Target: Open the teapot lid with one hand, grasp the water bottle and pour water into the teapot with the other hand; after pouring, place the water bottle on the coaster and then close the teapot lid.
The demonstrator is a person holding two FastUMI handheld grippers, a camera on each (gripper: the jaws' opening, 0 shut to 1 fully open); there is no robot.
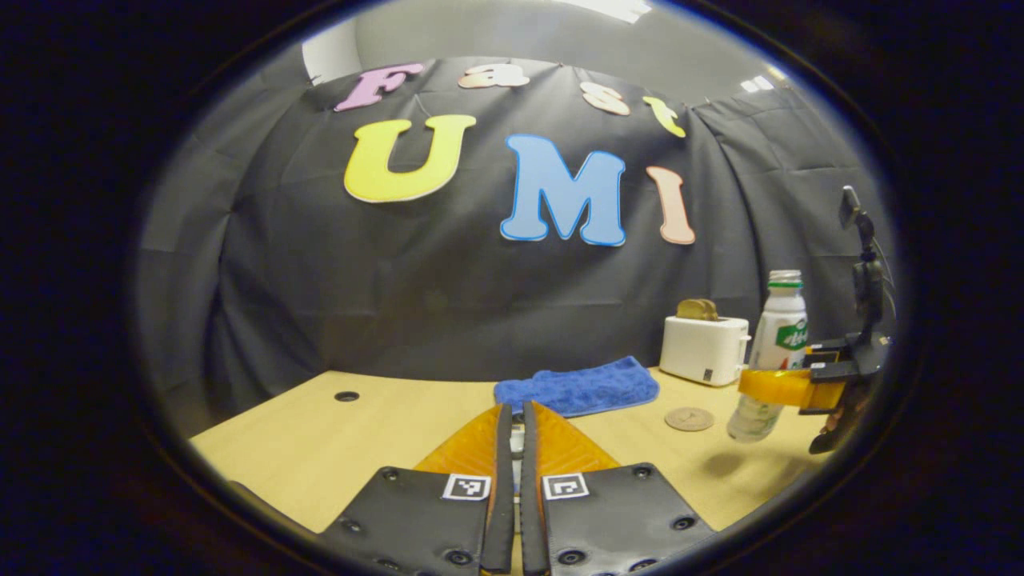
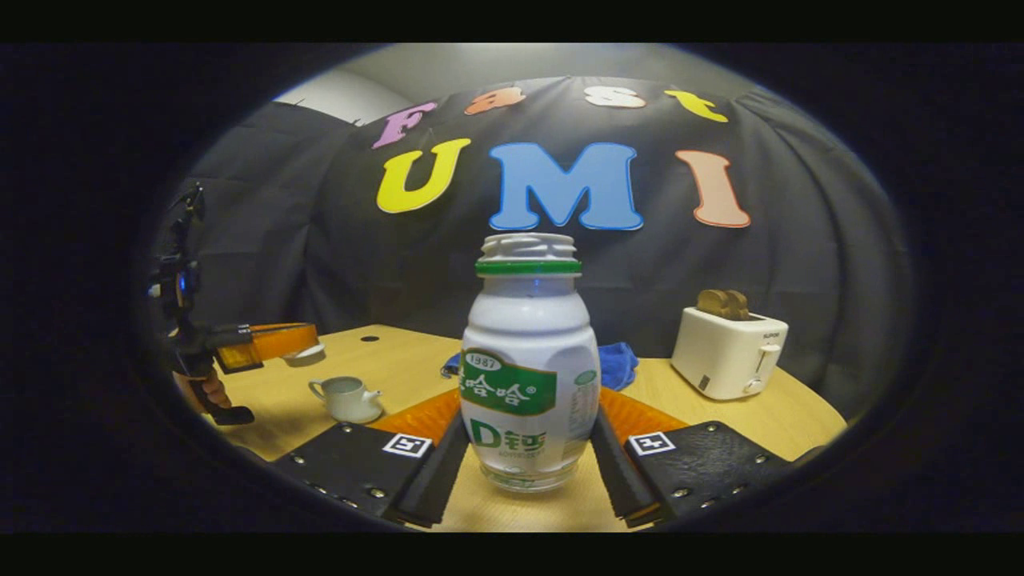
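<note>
right gripper [image 2: 528, 448] clamps the rounded white plastic bottle [image 2: 530, 376]; left gripper [image 1: 512, 448] nearly closed on the lid.

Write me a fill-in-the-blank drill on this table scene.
The jaws of the right gripper clamp the ___.
The teapot stands with its lid ___.
The cloth left of the toaster is ___.
Missing: water bottle; off; blue.

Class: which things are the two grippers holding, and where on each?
The right gripper holds the water bottle by its lower body. The left gripper holds the teapot lid at its top.
</note>
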